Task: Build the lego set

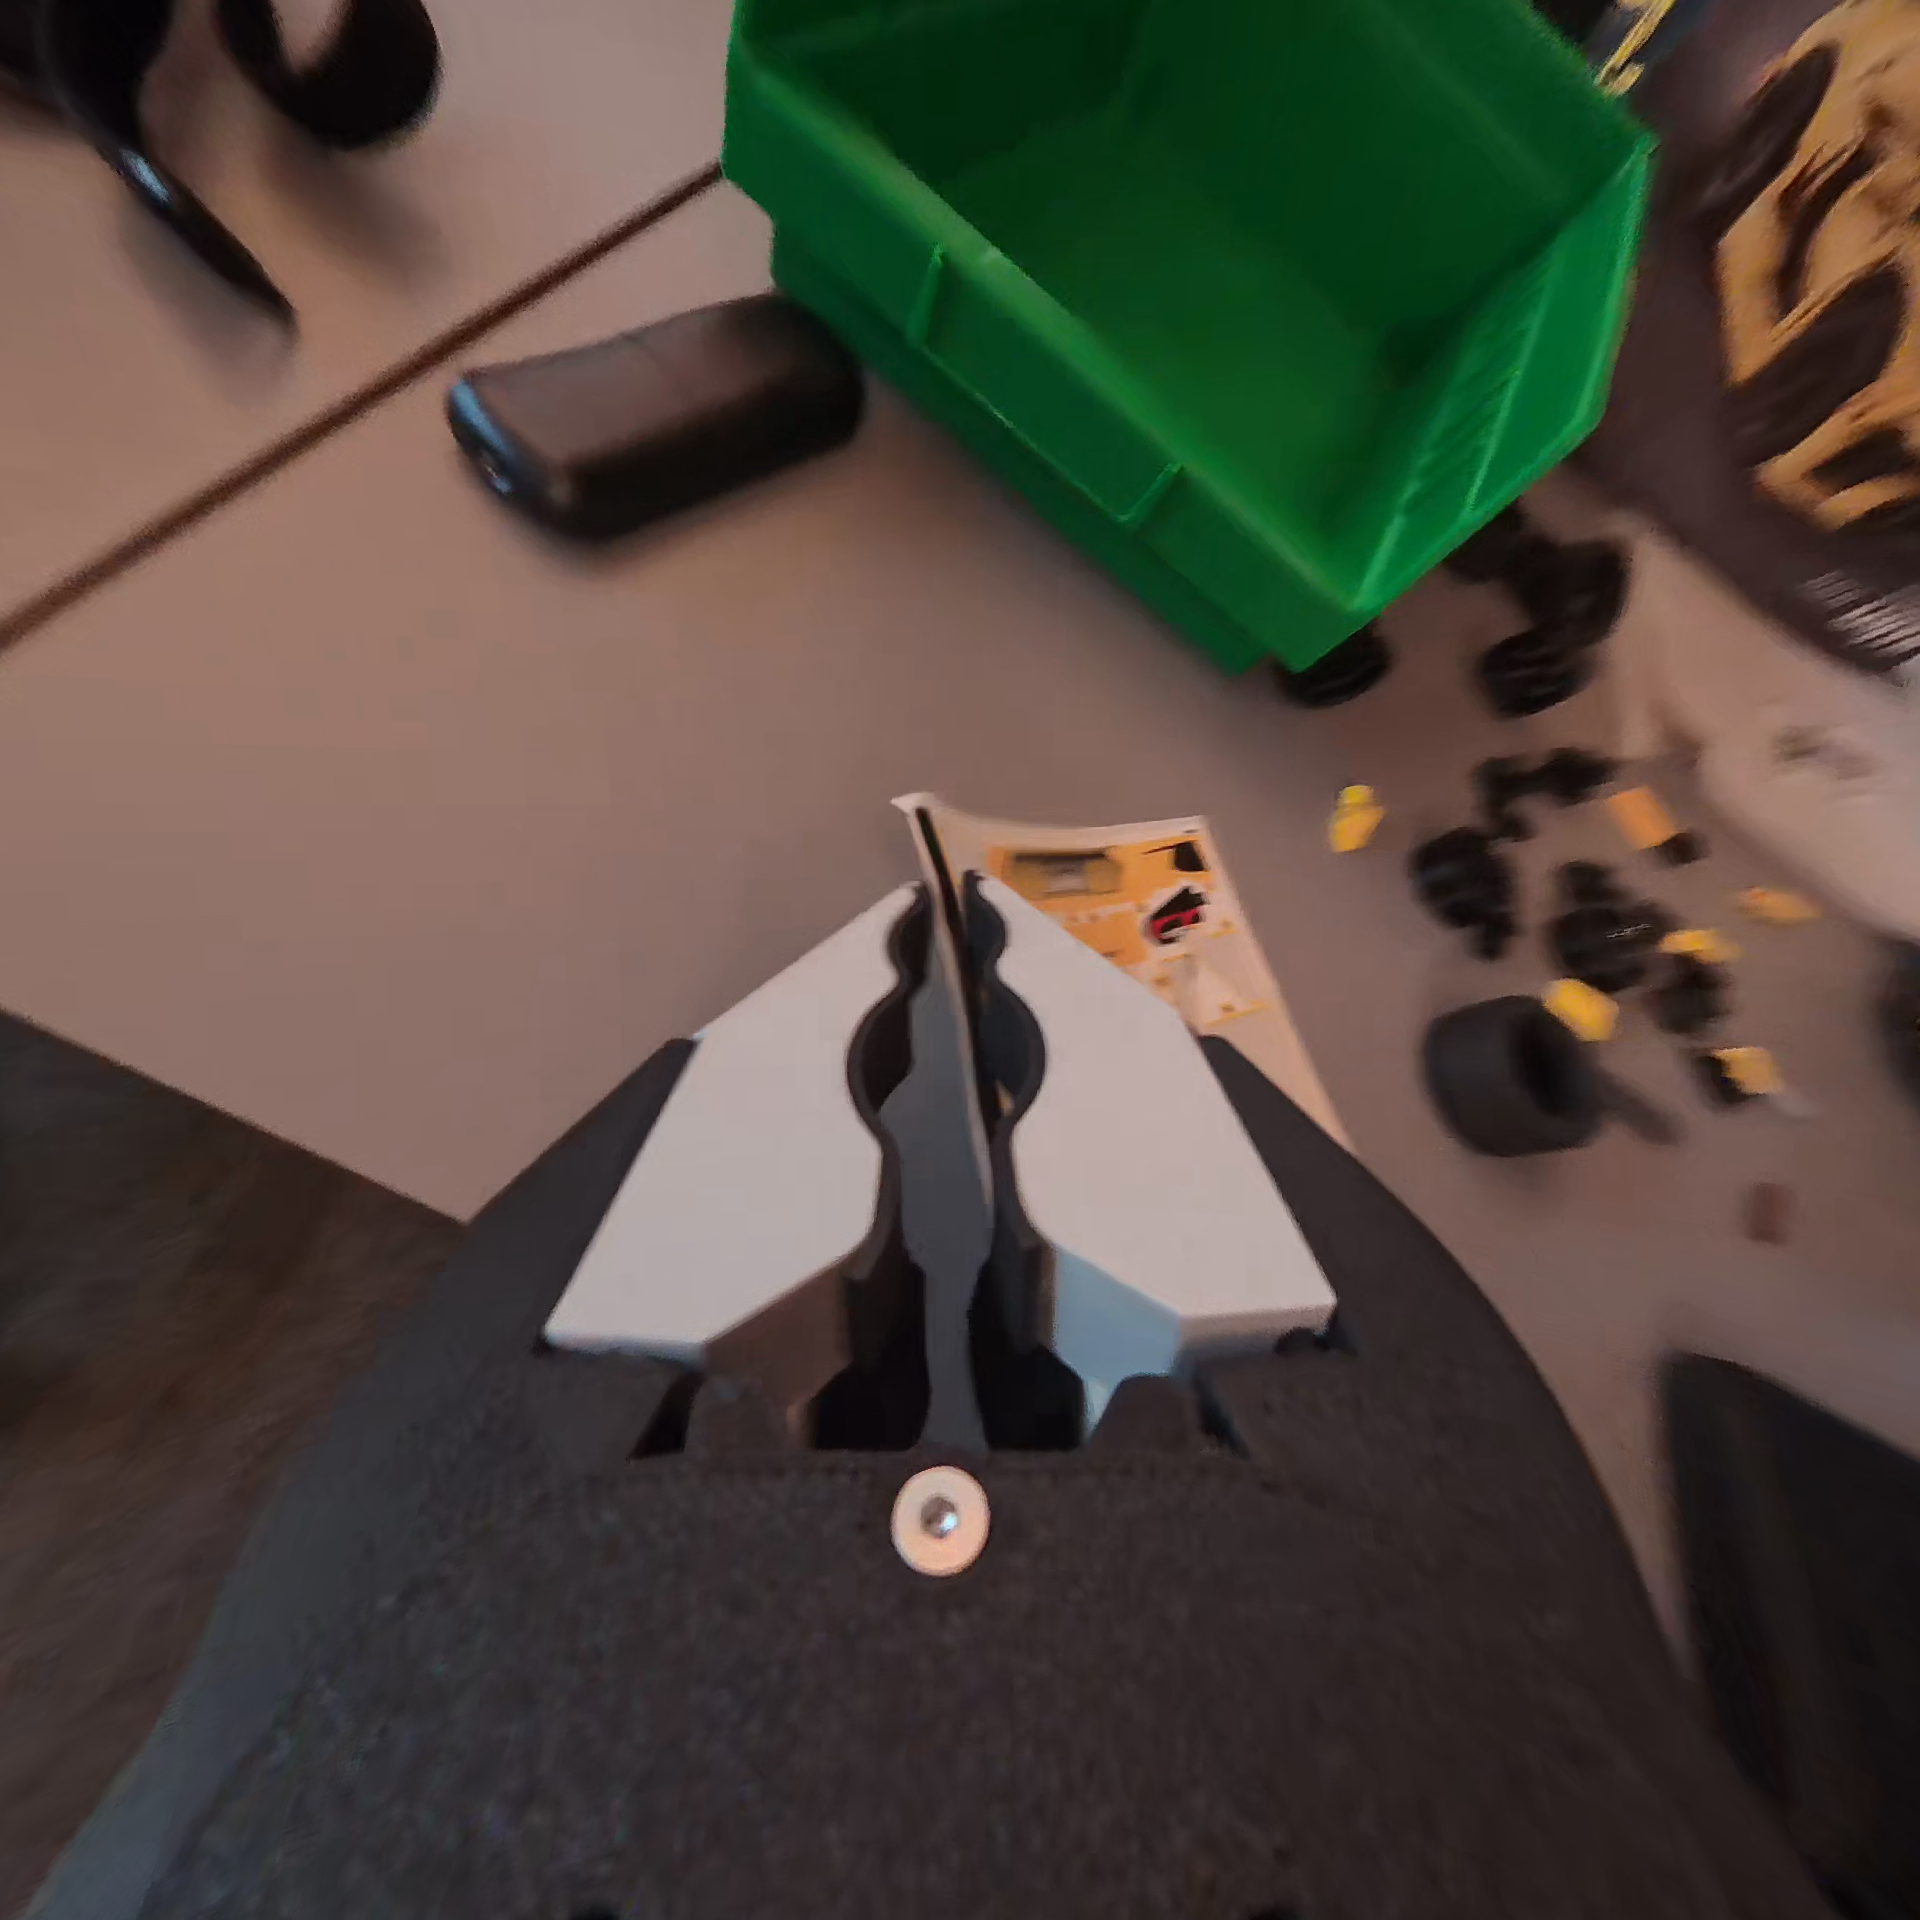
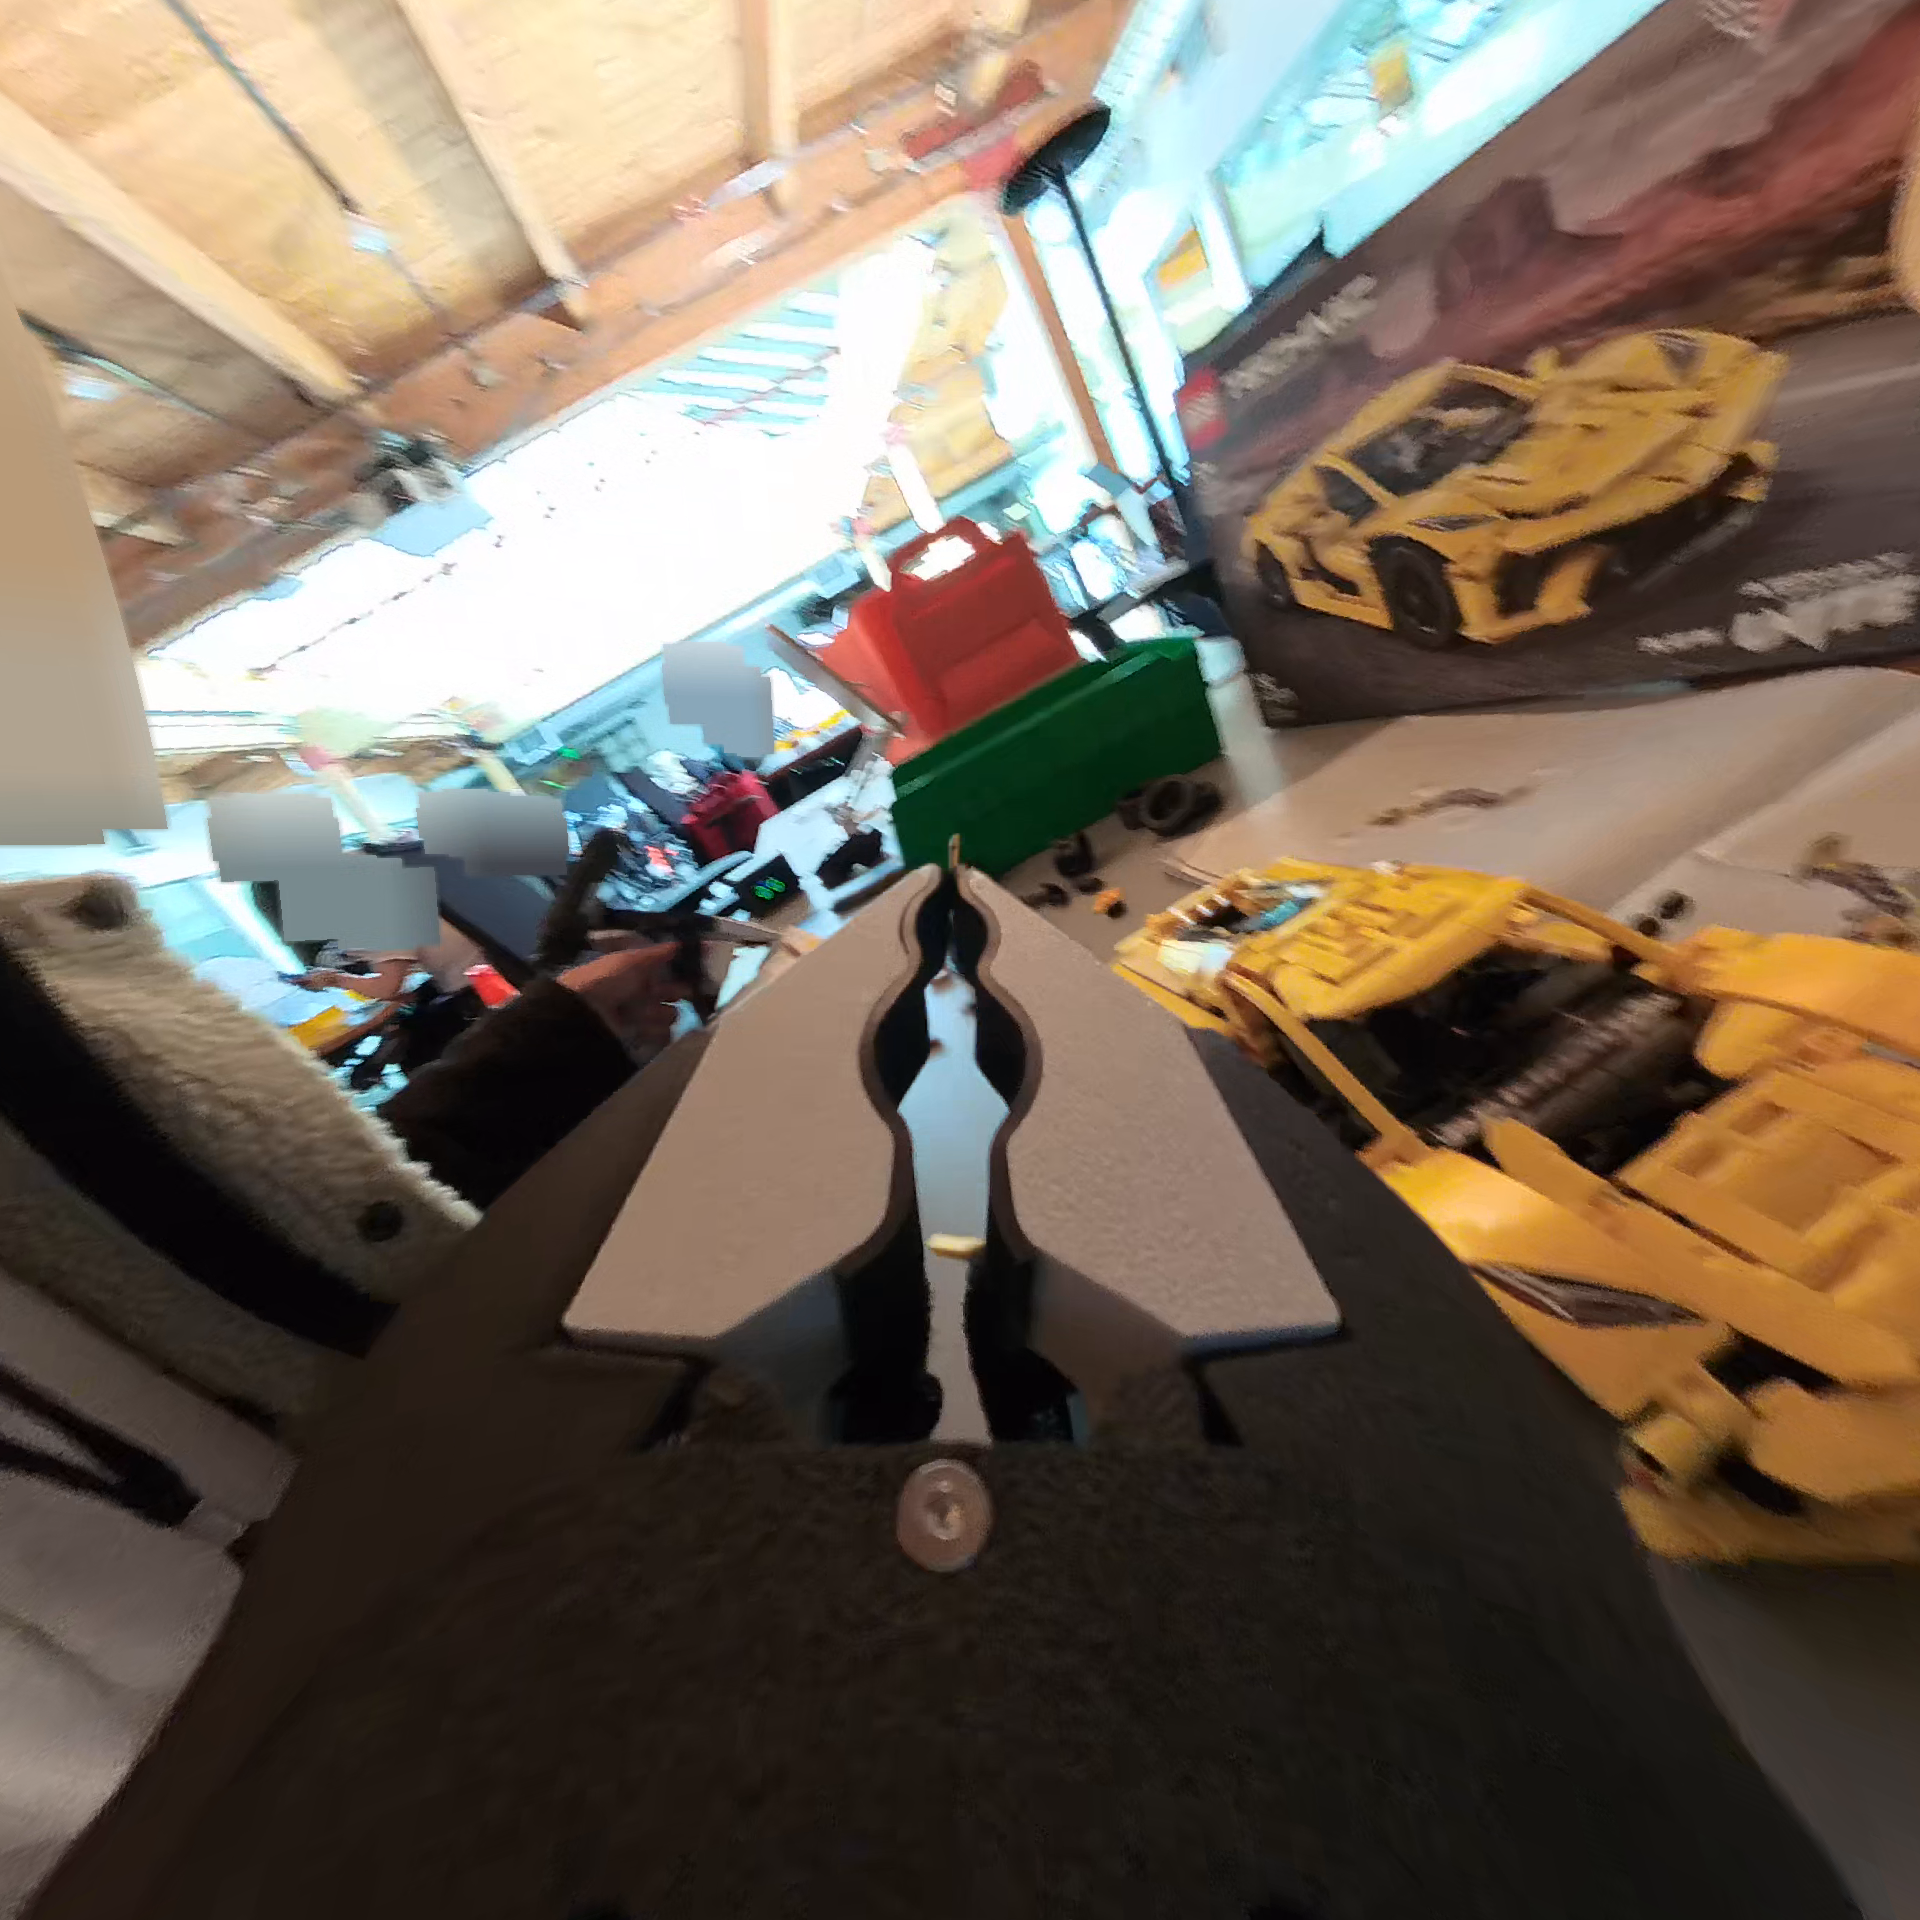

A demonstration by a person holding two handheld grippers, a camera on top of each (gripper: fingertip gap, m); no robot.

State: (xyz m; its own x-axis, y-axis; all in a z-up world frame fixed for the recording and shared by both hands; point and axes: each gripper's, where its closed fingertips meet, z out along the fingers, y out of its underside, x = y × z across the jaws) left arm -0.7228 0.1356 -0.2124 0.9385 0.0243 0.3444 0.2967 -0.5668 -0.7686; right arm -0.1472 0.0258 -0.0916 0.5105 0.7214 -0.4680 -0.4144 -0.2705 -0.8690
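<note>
My left gripper [image 1: 945,894] is shut on a white sticker sheet [image 1: 1153,935] with yellow and black prints. The sheet runs edge-on between the jaws and fans out to the right above the table. Loose black and yellow lego pieces [image 1: 1579,914] and a black tyre [image 1: 1507,1075] lie to its right. My right gripper [image 2: 951,883] is shut, with a thin yellowish sliver [image 2: 953,850] poking out at the tips. It is raised and points across the room. The partly built yellow lego car [image 2: 1507,1143] sits on the table to its right.
A green bin [image 1: 1247,312] stands at the back; it also shows in the right wrist view [image 2: 1049,769] with a red bin [image 2: 956,623] behind it. The set's box [image 2: 1558,499] stands upright. A black flat device [image 1: 655,416] lies at left. A fleece sleeve [image 2: 208,1091] is at left. There is about 60 cm between the tips of the two grippers.
</note>
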